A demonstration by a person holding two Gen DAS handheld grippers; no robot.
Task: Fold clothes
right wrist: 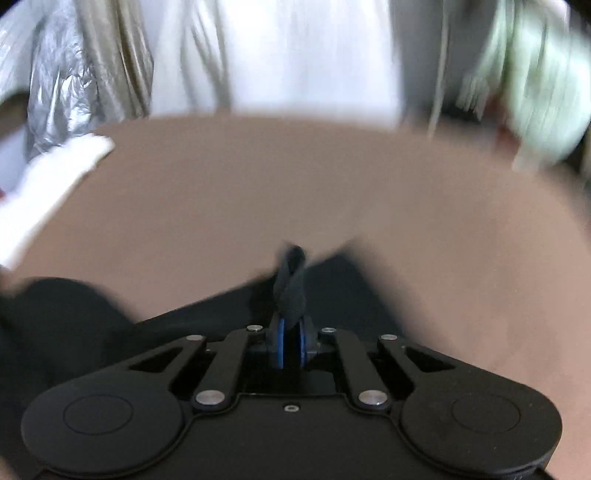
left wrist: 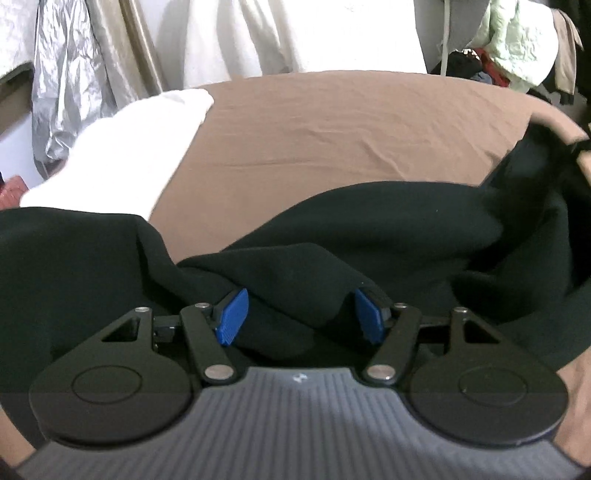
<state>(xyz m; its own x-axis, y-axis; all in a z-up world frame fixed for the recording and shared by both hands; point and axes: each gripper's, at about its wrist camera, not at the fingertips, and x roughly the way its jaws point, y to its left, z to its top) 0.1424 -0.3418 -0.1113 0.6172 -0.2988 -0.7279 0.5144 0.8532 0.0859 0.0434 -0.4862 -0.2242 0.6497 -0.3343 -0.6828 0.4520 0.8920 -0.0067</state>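
While the left gripper (left wrist: 301, 315) gapes, the right gripper (right wrist: 291, 345) pinches the black garment (right wrist: 291, 291) — bunched.

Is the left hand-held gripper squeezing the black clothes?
No, the left hand-held gripper stands open, its blue pads apart over the black garment.

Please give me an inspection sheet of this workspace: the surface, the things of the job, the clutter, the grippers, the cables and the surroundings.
Surface: brown bed sheet, lightly creased.
Job's things: black garment, crumpled across the near side of the sheet.
Clutter: white pillow at the left edge of the bed.
Grippers: left gripper open, black fabric lying between its blue pads; right gripper shut on a bunched fold of the black garment.
Cables: nothing seen.
Surroundings: white curtain, silver cover on the left, pile of clothes on the right. The right wrist view is blurred.
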